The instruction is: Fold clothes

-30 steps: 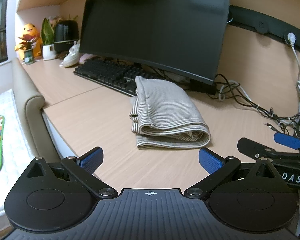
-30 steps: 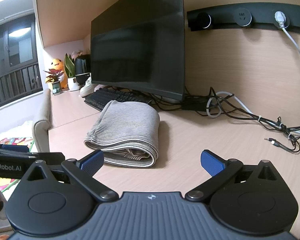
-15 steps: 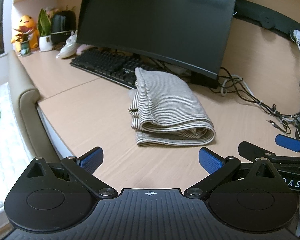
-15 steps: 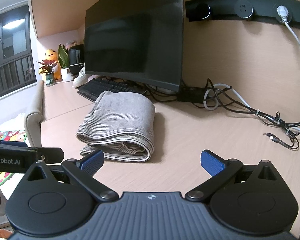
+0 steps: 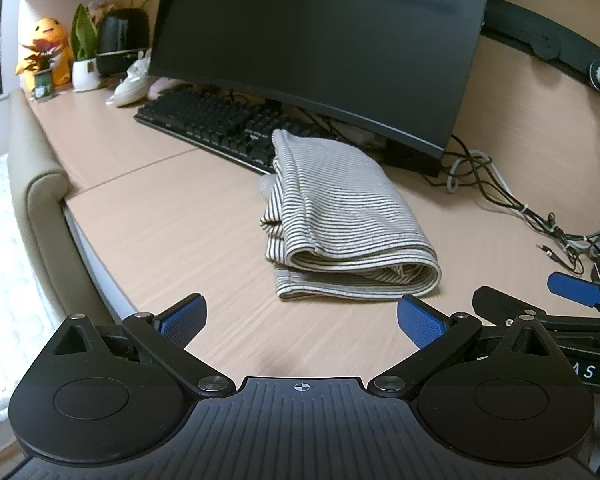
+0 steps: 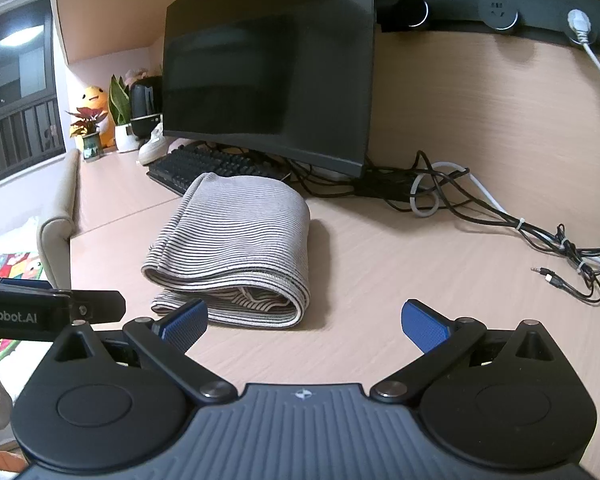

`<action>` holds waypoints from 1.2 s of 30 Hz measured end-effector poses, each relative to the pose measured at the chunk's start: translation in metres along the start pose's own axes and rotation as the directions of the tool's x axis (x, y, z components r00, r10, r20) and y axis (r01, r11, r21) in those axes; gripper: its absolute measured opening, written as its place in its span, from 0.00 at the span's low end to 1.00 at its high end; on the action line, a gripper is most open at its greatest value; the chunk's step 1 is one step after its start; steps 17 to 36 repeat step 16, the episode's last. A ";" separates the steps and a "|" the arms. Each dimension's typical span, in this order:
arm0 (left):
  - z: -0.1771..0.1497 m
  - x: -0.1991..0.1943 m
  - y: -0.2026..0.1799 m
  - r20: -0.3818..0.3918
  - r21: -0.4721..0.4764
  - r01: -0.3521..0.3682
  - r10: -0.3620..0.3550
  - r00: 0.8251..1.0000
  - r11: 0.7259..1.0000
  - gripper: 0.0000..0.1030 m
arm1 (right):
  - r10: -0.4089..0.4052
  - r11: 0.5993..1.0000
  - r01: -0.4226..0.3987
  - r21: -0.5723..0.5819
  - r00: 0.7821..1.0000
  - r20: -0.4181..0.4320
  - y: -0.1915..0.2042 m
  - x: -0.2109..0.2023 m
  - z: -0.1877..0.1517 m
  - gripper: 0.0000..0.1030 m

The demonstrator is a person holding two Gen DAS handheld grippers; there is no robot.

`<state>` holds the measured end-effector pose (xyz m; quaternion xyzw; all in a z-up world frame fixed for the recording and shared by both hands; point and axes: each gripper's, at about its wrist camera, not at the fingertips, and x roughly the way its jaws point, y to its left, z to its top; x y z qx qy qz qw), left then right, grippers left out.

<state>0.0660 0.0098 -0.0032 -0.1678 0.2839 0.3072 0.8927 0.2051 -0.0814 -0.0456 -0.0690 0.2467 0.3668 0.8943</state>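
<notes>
On the pale wood-grain bench (image 5: 148, 216) we saw a curved black monitor (image 5: 320, 36), then the folded grey-and-white striped garment (image 5: 340, 220) lying before it. Our left tongs (image 5: 302, 322) and right tongs (image 6: 304, 320) hovered near it, both spread apart, empty.

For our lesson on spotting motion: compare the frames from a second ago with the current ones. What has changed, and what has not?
Both tongs, left and right, have eased slightly nearer the folded cloth, which now looks a bit larger. Nothing was gripped or released: both stay open and empty. The cloth, keyboard and monitor lie as before.
</notes>
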 end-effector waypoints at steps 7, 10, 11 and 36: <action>0.007 0.012 0.010 -0.026 0.016 0.038 -0.038 0.999 0.999 1.00 | 0.004 1.000 -0.003 0.024 0.999 -0.042 0.004 0.013 -0.001 1.00; 0.015 0.023 0.024 -0.032 0.009 0.049 -0.049 0.998 0.999 1.00 | 0.001 1.000 -0.001 0.026 1.000 -0.028 0.010 0.021 0.008 1.00; 0.019 0.029 0.031 -0.029 -0.001 0.050 -0.050 0.998 0.999 1.00 | 0.000 1.000 0.001 0.027 1.000 -0.023 0.013 0.024 0.012 1.00; 0.057 0.061 0.098 0.031 -0.082 0.047 -0.045 0.999 0.995 1.00 | 0.051 0.998 -0.049 -0.046 0.998 0.032 0.054 0.062 0.049 1.00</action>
